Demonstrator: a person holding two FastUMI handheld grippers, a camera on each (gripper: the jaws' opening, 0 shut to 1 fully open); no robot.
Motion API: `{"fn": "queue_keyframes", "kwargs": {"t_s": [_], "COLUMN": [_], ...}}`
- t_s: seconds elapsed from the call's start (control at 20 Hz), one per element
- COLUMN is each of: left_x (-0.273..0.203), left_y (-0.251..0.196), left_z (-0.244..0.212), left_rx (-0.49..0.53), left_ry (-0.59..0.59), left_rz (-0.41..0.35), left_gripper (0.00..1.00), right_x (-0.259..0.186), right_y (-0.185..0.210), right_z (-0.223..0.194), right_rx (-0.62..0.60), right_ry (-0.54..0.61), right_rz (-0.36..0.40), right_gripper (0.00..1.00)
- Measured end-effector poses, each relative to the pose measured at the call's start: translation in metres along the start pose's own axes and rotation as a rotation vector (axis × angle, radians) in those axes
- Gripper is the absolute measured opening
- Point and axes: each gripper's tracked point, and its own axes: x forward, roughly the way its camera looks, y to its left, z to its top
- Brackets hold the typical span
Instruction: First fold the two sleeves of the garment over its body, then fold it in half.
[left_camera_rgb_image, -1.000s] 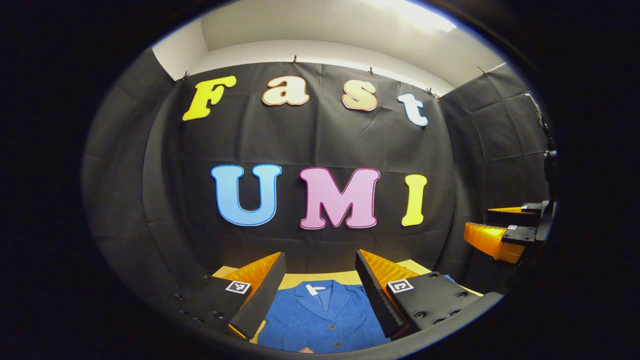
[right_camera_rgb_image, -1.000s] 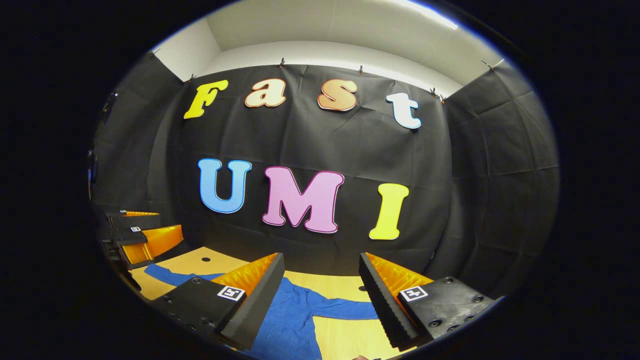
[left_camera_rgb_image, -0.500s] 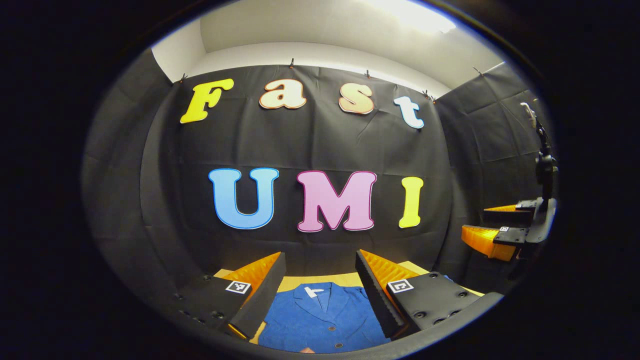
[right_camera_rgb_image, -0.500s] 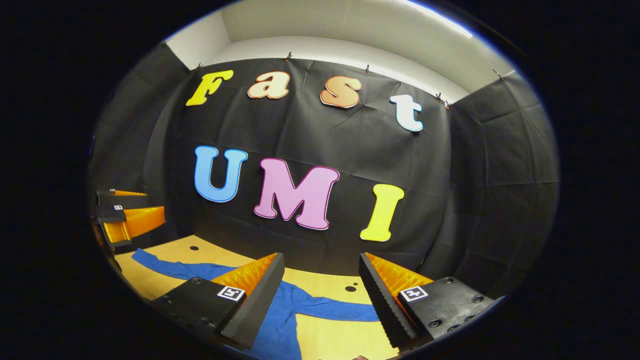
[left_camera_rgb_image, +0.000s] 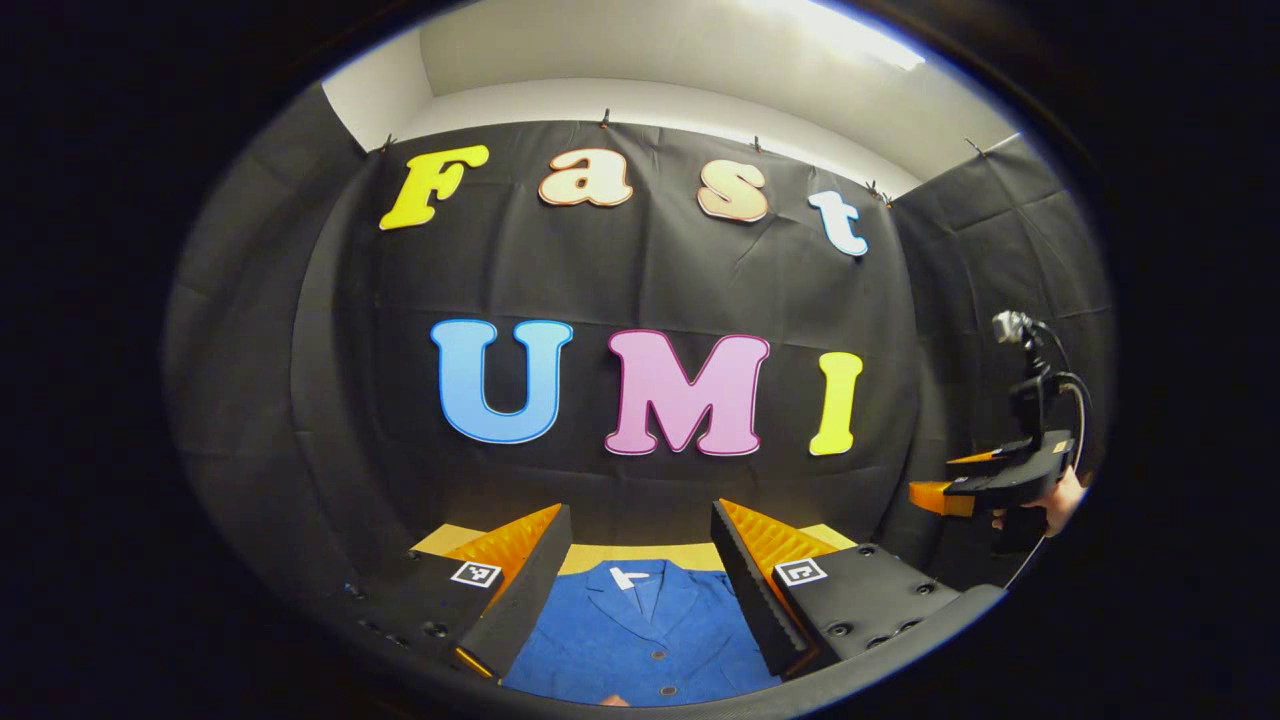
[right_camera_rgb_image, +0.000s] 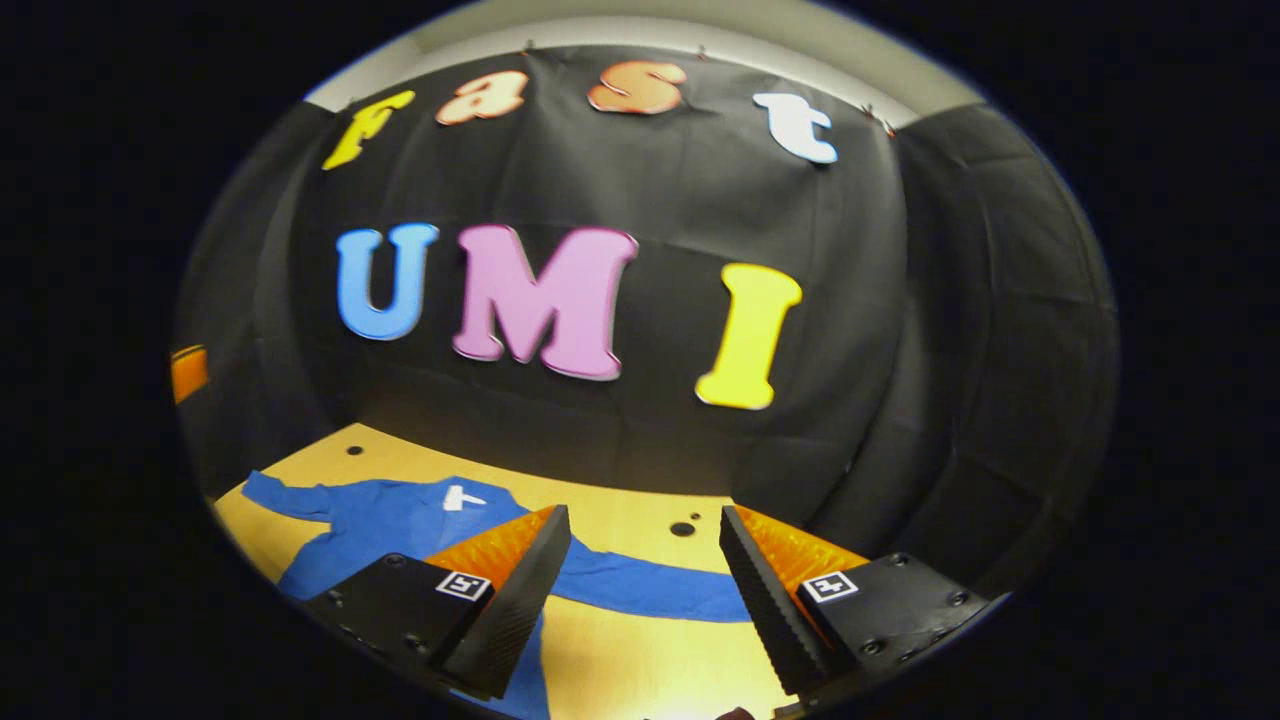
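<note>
Blue jacket (left_camera_rgb_image: 640, 640) lies flat and face up on the wooden table (right_camera_rgb_image: 640, 660), buttons showing down its front. Collar, with a white tag (left_camera_rgb_image: 628, 578) inside it, points toward the black back wall (left_camera_rgb_image: 640, 300); the hem end comes toward the person. Body's long axis runs from the near edge of the table to the wall.

Both sleeves are spread out sideways, unfolded. In the right gripper view the right-hand sleeve (right_camera_rgb_image: 660, 597) stretches across the bare wood, crosswise to the body; the other sleeve (right_camera_rgb_image: 285, 497) reaches off to the far left.

Left gripper (left_camera_rgb_image: 640, 585) hangs above the jacket's chest, fingers wide apart, nothing between them, collar framed in the gap. Not touching the cloth as far as can be seen.

Right gripper (right_camera_rgb_image: 645, 590) is off to the jacket's right side, above the spread sleeve, fingers likewise wide apart and empty. In the left gripper view it appears at the far right, held in a hand (left_camera_rgb_image: 1060, 500), well apart from the left one.

Small dark holes (right_camera_rgb_image: 683, 527) dot the tabletop near the wall.
</note>
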Motion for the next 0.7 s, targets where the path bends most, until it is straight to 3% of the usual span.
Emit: {"fn": "queue_keyframes", "kwargs": {"t_s": [0.3,0.55,0.7], "left_x": [0.007,0.021,0.028], "left_y": [-0.007,-0.032,-0.047], "left_z": [-0.009,-0.029,-0.038], "left_rx": [0.027,0.013,0.0], "left_ry": [0.046,0.144,0.176], "left_rz": [0.109,0.182,0.211], "left_gripper": [0.81,0.81,0.82], "right_x": [0.119,0.168,0.181], "right_y": [-0.097,-0.122,-0.135], "right_z": [-0.145,-0.262,-0.301], "right_rx": [0.034,0.053,0.049], "right_ry": [0.403,0.67,0.753], "right_rz": [-0.058,-0.024,-0.013], "right_gripper": [0.96,0.98,0.98]}}
